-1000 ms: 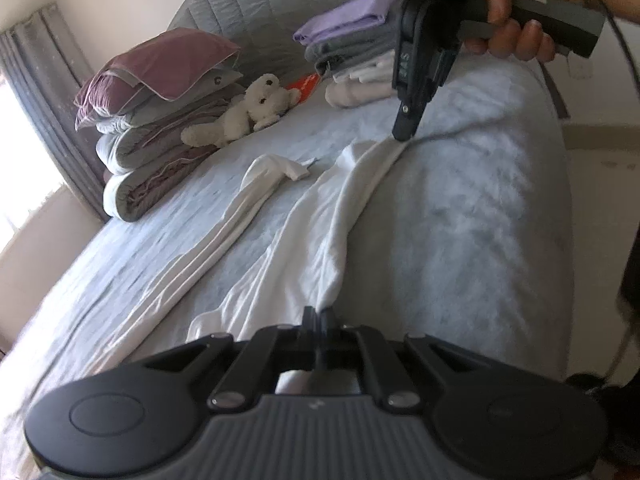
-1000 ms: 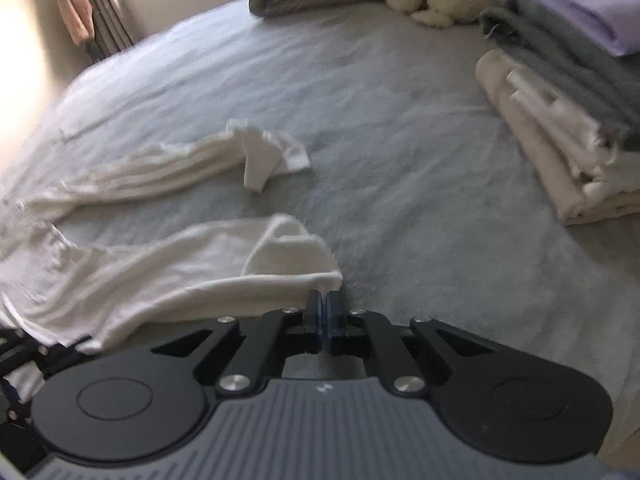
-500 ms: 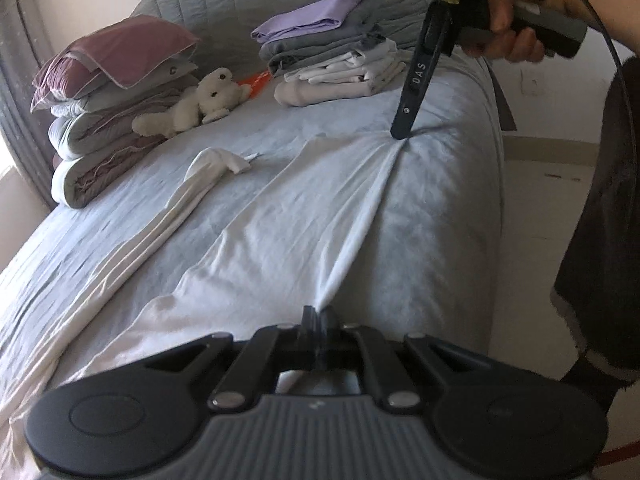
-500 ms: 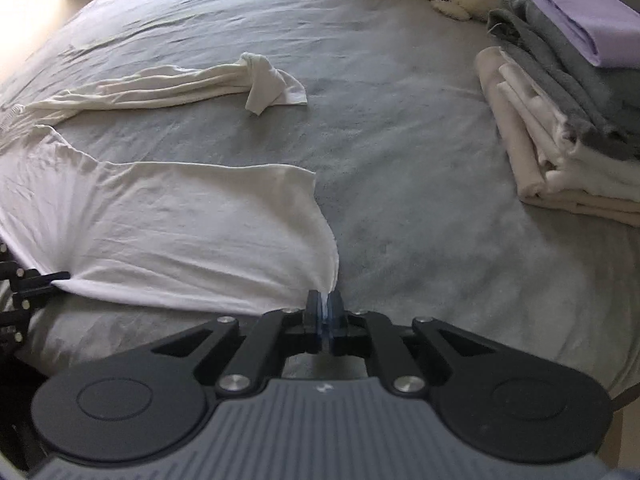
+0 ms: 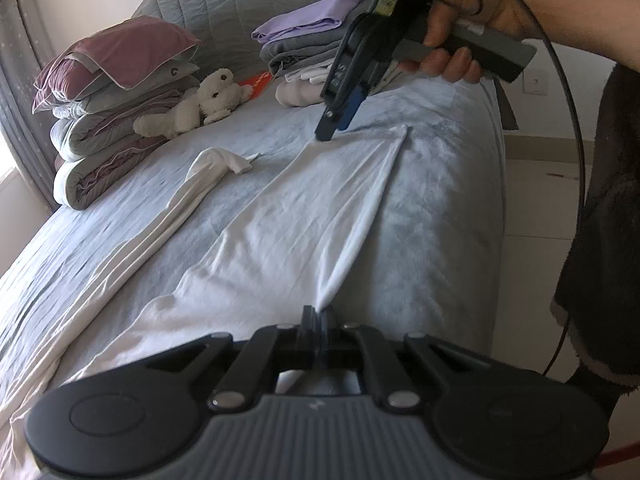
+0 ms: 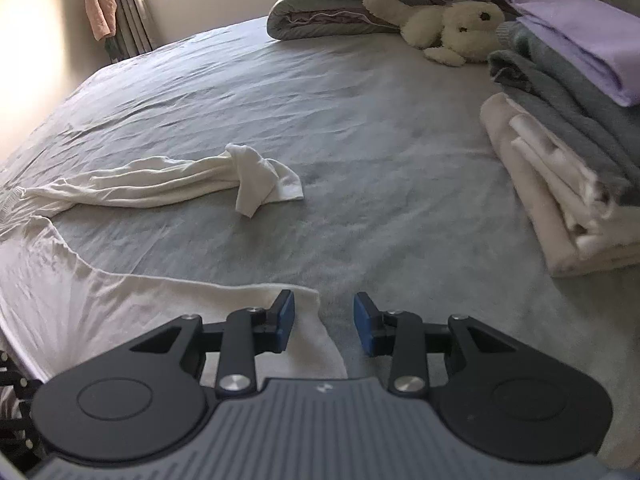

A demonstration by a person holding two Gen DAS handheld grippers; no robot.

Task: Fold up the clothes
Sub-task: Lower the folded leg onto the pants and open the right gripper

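Note:
A white long-sleeved garment (image 5: 304, 216) lies spread over the grey bed (image 5: 440, 184), one sleeve (image 5: 192, 184) stretched toward the pillows. My left gripper (image 5: 319, 312) is shut on its near edge, which rises in a taut fold. My right gripper (image 5: 334, 126), held by a hand, hovers over the far corner of the cloth. In the right wrist view its jaws (image 6: 324, 324) are opening; the garment's corner (image 6: 304, 320) lies flat on the bed under the left pad, and the pads do not press on it. The sleeve (image 6: 168, 184) ends in a crumpled cuff.
A stack of folded clothes (image 6: 568, 132), purple on top, sits at the right. A white plush toy (image 6: 448, 32) and folded quilts (image 5: 108, 120) lie by the headboard. The bed's edge drops to a tiled floor (image 5: 540, 248) on the right, where a person in dark clothing (image 5: 604, 216) stands.
The right gripper has let go of the garment's corner and its jaws have spread. The bunched cloth has been pulled out flat across the bed. The left gripper kept its hold.

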